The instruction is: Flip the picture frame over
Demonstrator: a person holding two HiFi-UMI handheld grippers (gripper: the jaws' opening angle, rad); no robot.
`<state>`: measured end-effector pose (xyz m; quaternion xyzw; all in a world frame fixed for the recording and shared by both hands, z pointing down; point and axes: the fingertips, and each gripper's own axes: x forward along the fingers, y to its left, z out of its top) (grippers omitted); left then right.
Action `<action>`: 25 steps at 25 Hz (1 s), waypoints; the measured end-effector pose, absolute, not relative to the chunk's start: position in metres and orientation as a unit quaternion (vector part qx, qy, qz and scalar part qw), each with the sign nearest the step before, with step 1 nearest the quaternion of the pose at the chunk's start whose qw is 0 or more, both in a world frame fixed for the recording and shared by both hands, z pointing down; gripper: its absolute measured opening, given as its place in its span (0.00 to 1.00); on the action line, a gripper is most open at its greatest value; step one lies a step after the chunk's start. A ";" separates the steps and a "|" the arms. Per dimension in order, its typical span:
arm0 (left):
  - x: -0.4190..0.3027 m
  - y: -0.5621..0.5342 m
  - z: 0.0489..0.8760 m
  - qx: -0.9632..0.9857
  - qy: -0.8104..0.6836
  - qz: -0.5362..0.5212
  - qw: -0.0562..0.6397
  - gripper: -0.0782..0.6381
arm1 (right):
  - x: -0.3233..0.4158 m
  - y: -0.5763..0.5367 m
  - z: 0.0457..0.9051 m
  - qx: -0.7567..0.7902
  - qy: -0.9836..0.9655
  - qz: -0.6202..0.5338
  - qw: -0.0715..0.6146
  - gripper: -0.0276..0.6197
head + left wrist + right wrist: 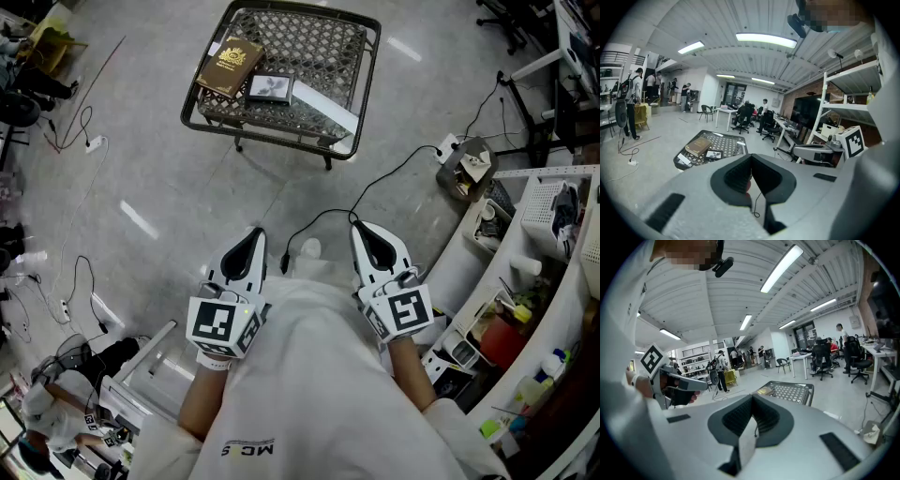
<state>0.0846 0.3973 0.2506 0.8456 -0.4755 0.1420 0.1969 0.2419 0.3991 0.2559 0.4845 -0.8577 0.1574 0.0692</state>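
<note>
The picture frame (270, 88) lies face up on a low black wire-mesh table (281, 141), between a brown book (229, 66) and a white strip (328, 106). In the left gripper view the frame (713, 154) shows small beside the book (697, 146). Both grippers are held close to the person's body, well short of the table. My left gripper (255, 234) is shut with nothing in it, its jaws meeting at the tip. My right gripper (361, 228) is shut and empty too. The right gripper view shows the table (806, 386) far ahead.
A black cable (394, 178) runs across the floor to a power strip (448, 147). White shelving with bottles and clutter (525, 309) stands at the right. More cables and a socket (94, 143) lie at the left. Desks, chairs and people stand far off.
</note>
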 end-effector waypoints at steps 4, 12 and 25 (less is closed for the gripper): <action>0.085 0.410 0.242 0.849 -0.477 0.130 0.186 0.14 | 0.232 0.407 0.251 0.479 -0.863 0.146 0.069 0.07; 0.073 0.428 0.236 0.848 -0.485 0.120 0.177 0.14 | 0.214 0.418 0.238 0.470 -0.871 0.129 0.065 0.07; 0.084 0.414 0.246 0.852 -0.472 0.126 0.188 0.14 | 0.226 0.404 0.247 0.481 -0.862 0.147 0.056 0.07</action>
